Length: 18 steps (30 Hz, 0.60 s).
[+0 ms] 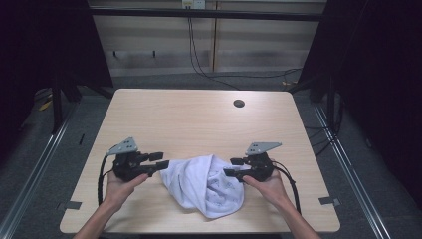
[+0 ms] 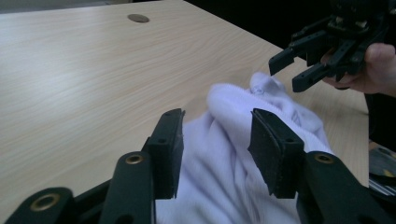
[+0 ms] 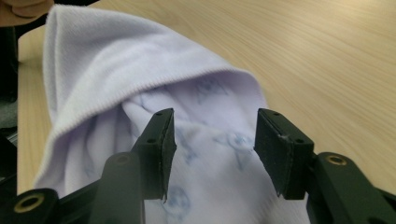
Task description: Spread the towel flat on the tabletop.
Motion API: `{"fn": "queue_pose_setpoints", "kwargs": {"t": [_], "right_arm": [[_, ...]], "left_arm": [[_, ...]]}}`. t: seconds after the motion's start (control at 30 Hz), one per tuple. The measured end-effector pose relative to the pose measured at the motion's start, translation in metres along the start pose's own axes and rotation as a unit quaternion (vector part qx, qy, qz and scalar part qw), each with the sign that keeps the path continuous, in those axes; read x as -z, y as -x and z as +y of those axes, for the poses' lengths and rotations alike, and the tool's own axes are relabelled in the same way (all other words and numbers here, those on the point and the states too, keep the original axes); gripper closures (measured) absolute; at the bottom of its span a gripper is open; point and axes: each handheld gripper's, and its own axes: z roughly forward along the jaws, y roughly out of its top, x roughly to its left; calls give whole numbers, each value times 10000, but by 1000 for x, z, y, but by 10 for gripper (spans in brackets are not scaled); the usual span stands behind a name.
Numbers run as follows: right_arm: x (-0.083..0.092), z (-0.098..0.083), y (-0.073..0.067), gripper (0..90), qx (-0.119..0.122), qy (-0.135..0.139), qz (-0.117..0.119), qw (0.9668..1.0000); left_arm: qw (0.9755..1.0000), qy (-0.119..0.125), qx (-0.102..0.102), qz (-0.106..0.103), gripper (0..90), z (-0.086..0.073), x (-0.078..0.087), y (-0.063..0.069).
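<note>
Two hand-held grippers, left (image 1: 160, 163) and right (image 1: 233, 167), are flanking a crumpled white printed cloth (image 1: 206, 185) mid-table (image 1: 189, 114), jaws part-open, gripping nothing; cloth's underside is hidden.

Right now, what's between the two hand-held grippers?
The crumpled white cloth lies between the left hand-held gripper and the right hand-held gripper, seen in the high view.

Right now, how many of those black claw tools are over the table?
2. The left gripper is in the person's left hand at the left edge of the crumpled white cloth; the right gripper is at the cloth's right edge. Both stand open.
</note>
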Motion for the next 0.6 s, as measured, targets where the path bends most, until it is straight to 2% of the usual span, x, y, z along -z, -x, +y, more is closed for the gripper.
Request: {"fn": "queue_pose_setpoints", "kwargs": {"t": [0.03,0.07,0.1,0.13,0.23,0.27,0.3,0.33,0.37,0.4,0.43,0.47,0.5,0.53,0.57,0.6], "right_arm": [[0,0,0,477,0,0,0,10000],[2,-8,5,441,-143,-3,-43,9999],[2,-8,5,441,-143,-3,-43,9999],[1,-12,7,428,-180,-48,7,9998],[-7,-19,0,369,-41,-229,86,9997],[-12,-22,-7,348,35,-305,193,9993],[-15,-25,-11,335,90,-396,199,9990],[-17,-27,-15,334,175,-488,183,9985],[-17,-27,-15,334,175,-488,183,9985],[-22,-33,-21,375,324,-718,66,9969],[-22,-33,-21,375,324,-718,66,9969],[-26,-36,-26,461,548,-791,-225,9951],[-26,-36,-26,461,548,-791,-225,9951],[-25,-32,-26,720,550,-790,-470,9942],[-25,-32,-26,720,550,-790,-470,9942],[-24,-31,-24,807,445,-743,-444,9953]], "left_arm": [[10000,0,0,0,559,0,0,0],[9998,-153,87,-137,563,5,-19,-3],[9998,-153,87,-137,555,5,-19,-3],[9994,-274,83,-206,555,6,-29,-4],[9976,-627,-2,-281,471,3,-56,-2],[9975,-683,-71,-155,411,0,-61,2],[9950,-955,-170,-251,428,-7,-68,9],[9939,-1044,-218,-266,443,-11,-69,12],[9939,-1044,-218,-266,476,-11,-69,12],[9930,-1067,-292,-418,569,-16,-68,15],[9930,-1067,-292,-418,584,-16,-68,15],[9911,-1115,-530,-502,651,-17,-65,16],[9911,-1115,-530,-502,698,-17,-65,16],[9908,-1111,-564,-524,724,-18,-63,16],[9913,-1070,-516,-560,724,-18,-61,15],[9918,-1023,-448,-616,744,-19,-59,14]]}}
